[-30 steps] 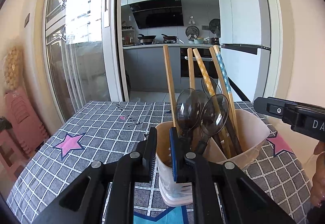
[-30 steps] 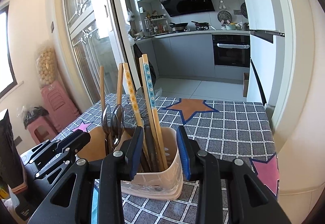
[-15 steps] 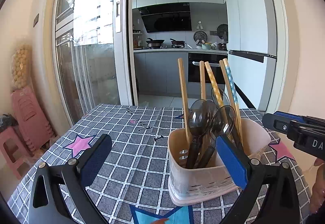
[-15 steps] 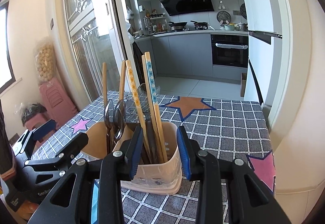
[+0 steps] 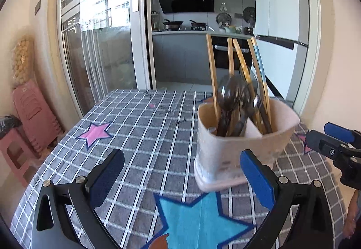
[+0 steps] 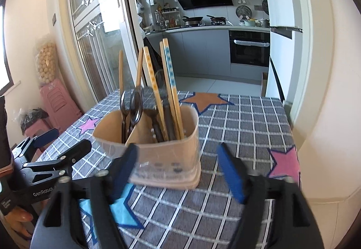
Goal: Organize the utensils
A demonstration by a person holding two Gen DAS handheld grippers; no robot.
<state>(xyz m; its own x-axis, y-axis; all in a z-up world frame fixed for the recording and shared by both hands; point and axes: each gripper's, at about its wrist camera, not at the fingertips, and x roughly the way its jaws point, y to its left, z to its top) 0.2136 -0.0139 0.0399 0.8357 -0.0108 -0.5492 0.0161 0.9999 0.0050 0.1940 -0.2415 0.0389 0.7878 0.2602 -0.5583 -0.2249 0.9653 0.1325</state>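
The light, stiff plastic holder is best gripped by its wall; the left claw is spread, and the right claw is opening, both empty.

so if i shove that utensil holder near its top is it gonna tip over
Possibly. The utensil holder looks like thin, light plastic, while the tall chopsticks and the spoons rise well above its rim, so the load probably sits high. Its base looks fairly wide, though, so a low push would more likely slide it on the checked tablecloth.

Checked tablecloth, pink stools
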